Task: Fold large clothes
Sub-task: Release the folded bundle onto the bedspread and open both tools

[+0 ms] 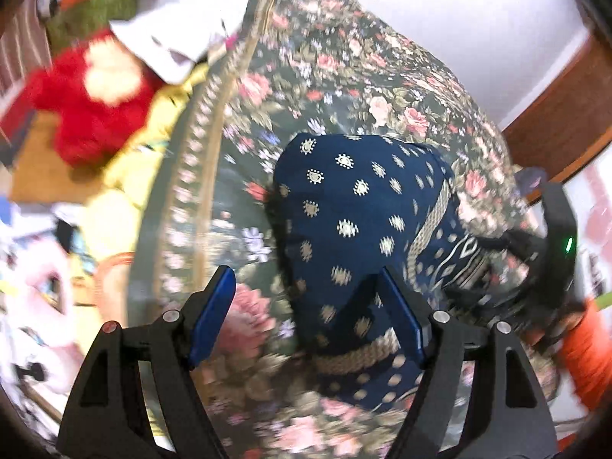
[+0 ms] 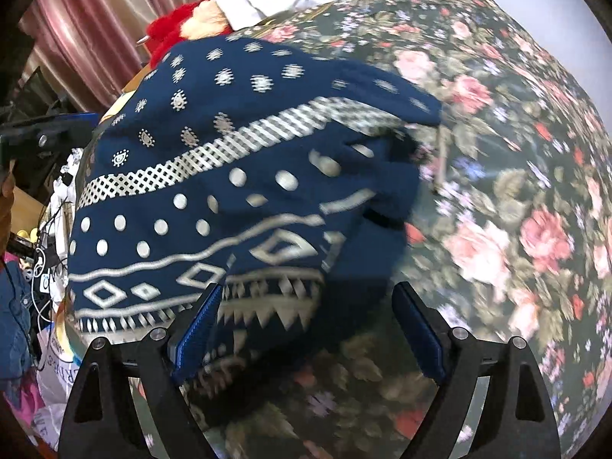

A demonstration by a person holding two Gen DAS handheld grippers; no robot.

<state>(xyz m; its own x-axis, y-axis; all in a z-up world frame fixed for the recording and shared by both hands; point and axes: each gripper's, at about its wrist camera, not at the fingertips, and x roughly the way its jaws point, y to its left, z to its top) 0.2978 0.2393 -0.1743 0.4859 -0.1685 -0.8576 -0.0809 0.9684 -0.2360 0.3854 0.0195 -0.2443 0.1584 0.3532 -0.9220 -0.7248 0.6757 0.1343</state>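
Note:
A navy garment [image 1: 355, 206] printed with pale motifs and a lattice band lies bunched in a folded heap on the floral bedspread [image 1: 344, 61]. My left gripper [image 1: 304, 273] hovers over the heap's near left edge, jaws wide open and nothing pinched. Its right finger [image 1: 401, 306] overlaps the navy cloth and its left finger is over the bedspread. In the right wrist view the same garment [image 2: 229, 176] fills the left and middle. My right gripper [image 2: 308, 288] stands open above its patterned hem, and the pads are clear of the cloth.
A red plush toy [image 1: 95, 103], a white cloth [image 1: 183, 30] and yellow fabric [image 1: 126, 176] lie beyond the bedspread's trimmed edge. A black housing with a green light [image 1: 558, 229] sits at the garment's right. Pink curtains [image 2: 88, 26] and cluttered cables and bags [image 2: 42, 260] line the bed's left side.

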